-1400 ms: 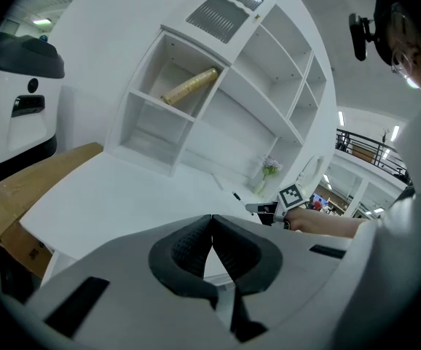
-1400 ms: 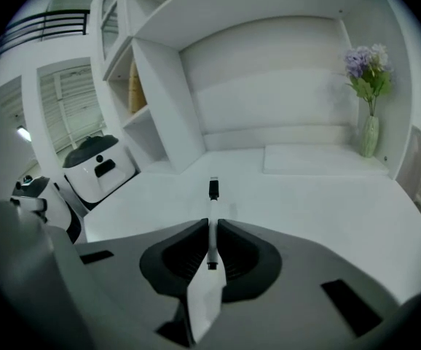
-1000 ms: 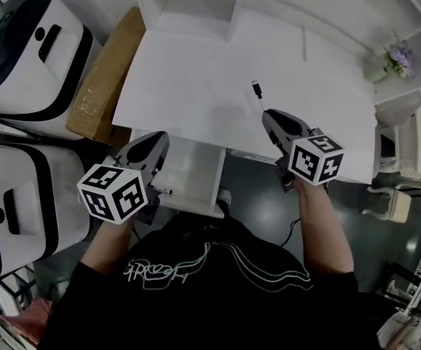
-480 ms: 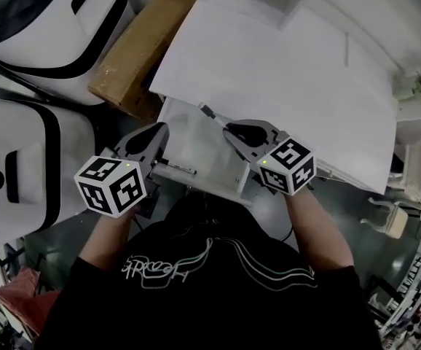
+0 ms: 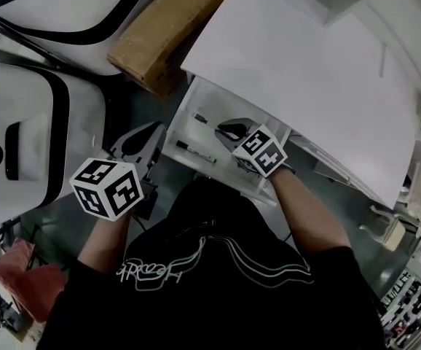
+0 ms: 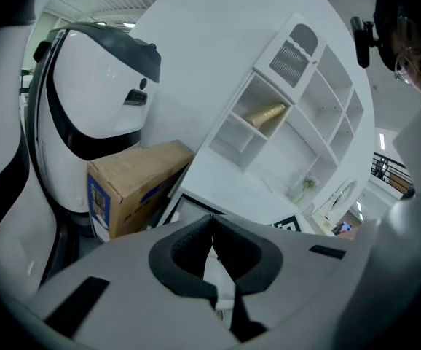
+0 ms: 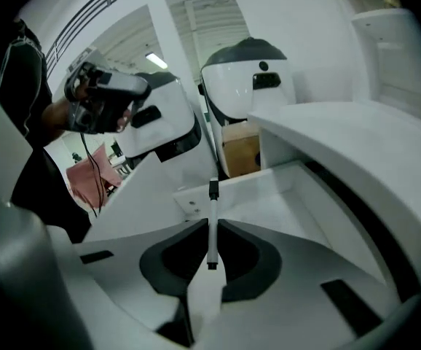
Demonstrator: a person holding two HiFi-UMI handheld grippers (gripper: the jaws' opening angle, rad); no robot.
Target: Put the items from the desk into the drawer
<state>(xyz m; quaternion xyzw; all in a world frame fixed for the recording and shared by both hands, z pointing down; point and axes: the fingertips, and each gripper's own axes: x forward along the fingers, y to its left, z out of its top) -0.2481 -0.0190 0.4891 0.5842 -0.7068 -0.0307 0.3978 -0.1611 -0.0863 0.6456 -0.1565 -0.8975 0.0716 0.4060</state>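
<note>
Under the white desk [image 5: 305, 71] the drawer [image 5: 212, 106] stands pulled out. My right gripper [image 5: 223, 128] reaches into it, shut on a white pen with a black cap [image 5: 200, 118]. In the right gripper view that pen [image 7: 212, 224] stands pinched between the jaws of the right gripper [image 7: 210, 228], above the drawer floor [image 7: 269, 195]. A second pen [image 5: 194, 152] lies in the drawer near its front wall. My left gripper [image 5: 151, 131] hangs left of the drawer, clear of it; in its own view the left gripper [image 6: 212, 232] has its jaws together, holding nothing.
A brown cardboard box [image 5: 167, 28] sits on the floor left of the desk, also seen as the box [image 6: 134, 177]. Big white-and-black machines [image 5: 21, 137] stand further left. White shelving [image 6: 283, 115] rises behind the desk.
My right gripper has carried the pen from the desk top down into the open drawer. The left gripper has drawn back from the drawer front, and the head view has swung.
</note>
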